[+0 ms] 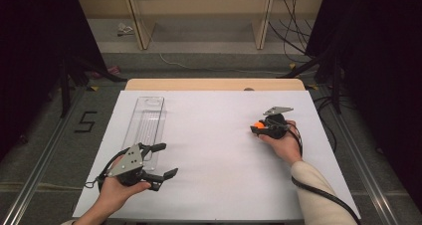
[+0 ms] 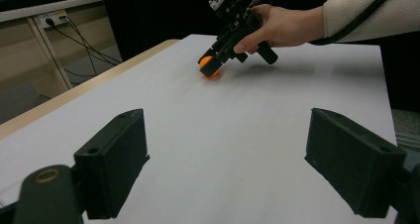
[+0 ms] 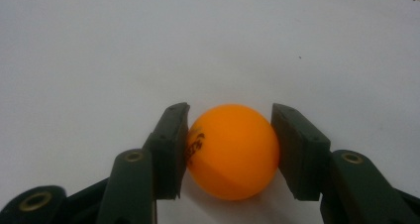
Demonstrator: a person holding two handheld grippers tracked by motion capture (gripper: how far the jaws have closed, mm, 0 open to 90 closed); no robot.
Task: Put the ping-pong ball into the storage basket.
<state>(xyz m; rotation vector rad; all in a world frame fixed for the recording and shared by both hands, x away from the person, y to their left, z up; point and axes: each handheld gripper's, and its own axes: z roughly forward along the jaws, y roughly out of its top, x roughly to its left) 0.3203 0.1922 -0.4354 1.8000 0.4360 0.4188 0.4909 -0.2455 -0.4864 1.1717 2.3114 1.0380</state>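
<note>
Looking down from the high view, I have the left gripper (image 1: 161, 160) nearest me at the lower left of the white table (image 1: 219, 185), held in my left hand (image 1: 117, 187) with its jaws spread wide apart and nothing between them. Its grey three-cornered plate sits on top, and a thin cable loops off to its left. In the left gripper view the same two black jaws stand far apart over bare white surface.

Just past that gripper lies a clear plastic tray (image 1: 147, 120), long and narrow, running away from me along the left side of the table; its near end is right beside the left gripper's upper jaw.

Further out on the right side, my right hand (image 1: 283, 145) holds the right gripper (image 1: 259, 128), its black cable trailing back along my pale sleeve (image 1: 318, 195). Its jaws are clamped on an orange ball (image 3: 232, 152): in the right gripper view both pads press against the ball's sides, and the ball rests on the table, with dark print on its left face. I see the ball (image 2: 210, 68) in the left gripper view too, pinched at that gripper's tip, well apart from the tray.

Beyond the table's wooden far edge (image 1: 214, 84) lie grey floor and loose cables.
</note>
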